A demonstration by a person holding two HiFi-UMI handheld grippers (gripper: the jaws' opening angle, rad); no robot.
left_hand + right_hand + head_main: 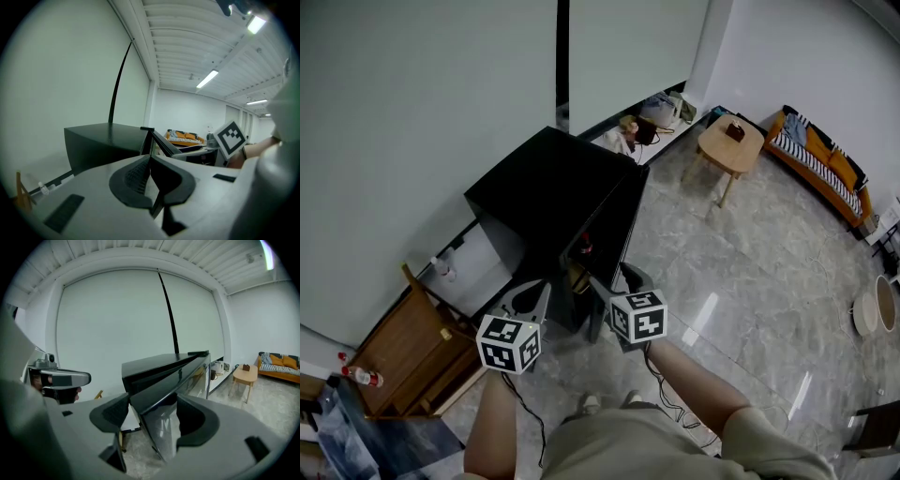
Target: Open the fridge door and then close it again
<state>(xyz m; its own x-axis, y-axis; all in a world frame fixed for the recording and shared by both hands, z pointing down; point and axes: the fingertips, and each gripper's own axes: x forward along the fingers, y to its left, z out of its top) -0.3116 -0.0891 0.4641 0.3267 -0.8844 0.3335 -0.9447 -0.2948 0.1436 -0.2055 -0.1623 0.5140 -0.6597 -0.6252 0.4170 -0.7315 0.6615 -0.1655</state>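
A low black fridge (548, 183) stands against the white wall, its door (619, 220) swung partly open. My right gripper (614, 281) is at the door's free edge. In the right gripper view the door (180, 376) runs between the spread jaws of the right gripper (150, 416). It lies against the right pad, and a gap shows beside the left pad. My left gripper (544, 291) hovers just left of it, in front of the fridge. In its own view the left gripper (149, 161) is shut with nothing in it, and the fridge (103, 138) lies beyond it.
A wooden cabinet (403, 347) with a bottle (361, 377) beside it stands at the left. A round wooden table (731, 145) and an orange sofa (825, 164) stand at the far right. A cable (675, 403) trails on the marble floor by the person's legs.
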